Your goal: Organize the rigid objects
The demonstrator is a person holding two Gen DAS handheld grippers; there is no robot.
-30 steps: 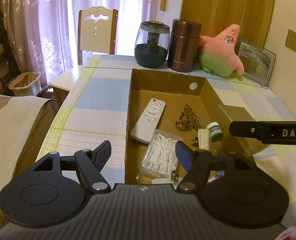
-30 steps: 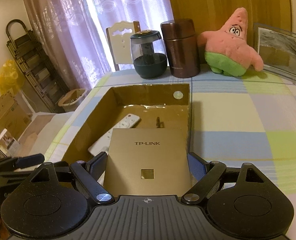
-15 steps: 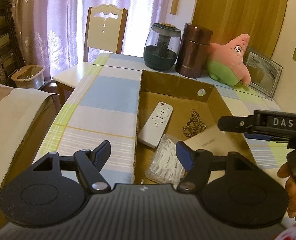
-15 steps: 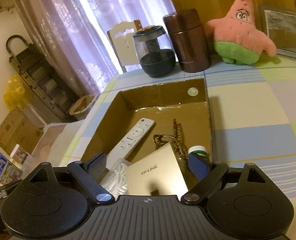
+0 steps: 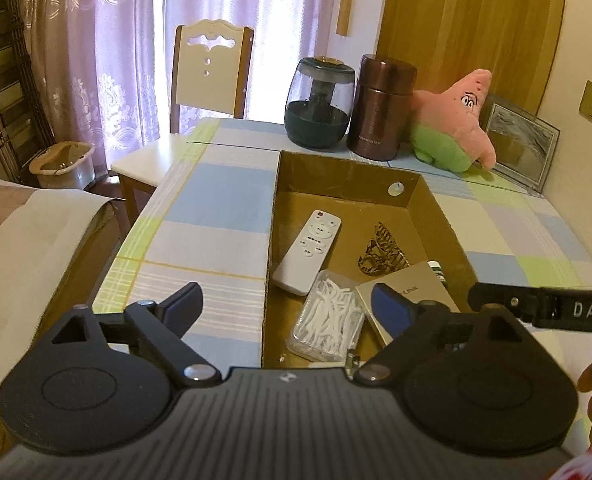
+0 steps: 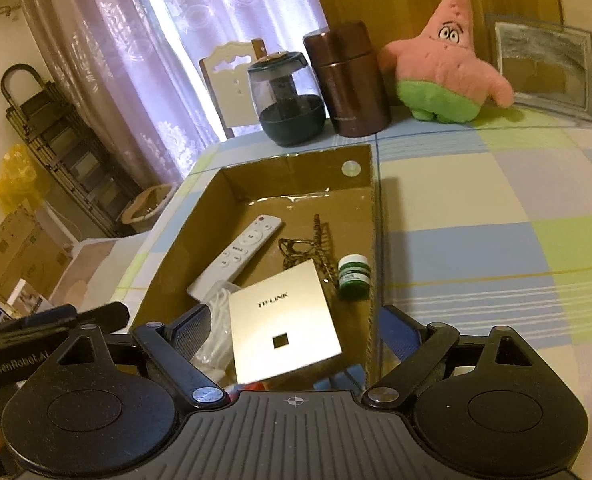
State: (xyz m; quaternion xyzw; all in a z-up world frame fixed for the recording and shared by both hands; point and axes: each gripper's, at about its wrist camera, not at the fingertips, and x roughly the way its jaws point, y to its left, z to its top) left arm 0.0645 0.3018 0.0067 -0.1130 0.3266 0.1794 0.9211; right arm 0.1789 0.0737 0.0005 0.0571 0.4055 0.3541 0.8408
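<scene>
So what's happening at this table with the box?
A person holds a grasping tool in each hand and is sorting small items into a cardboard box. A gold TP-LINK panel lies inside it with a white remote, a bag of floss picks, a hair clip and a small green jar. The right tool is open and empty; the left tool is opening, also empty.

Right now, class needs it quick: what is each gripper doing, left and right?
Left gripper: fingers opening, nothing between them.
Right gripper: open, holding nothing; the gold TP-LINK box lies loose in the cardboard box.
</scene>
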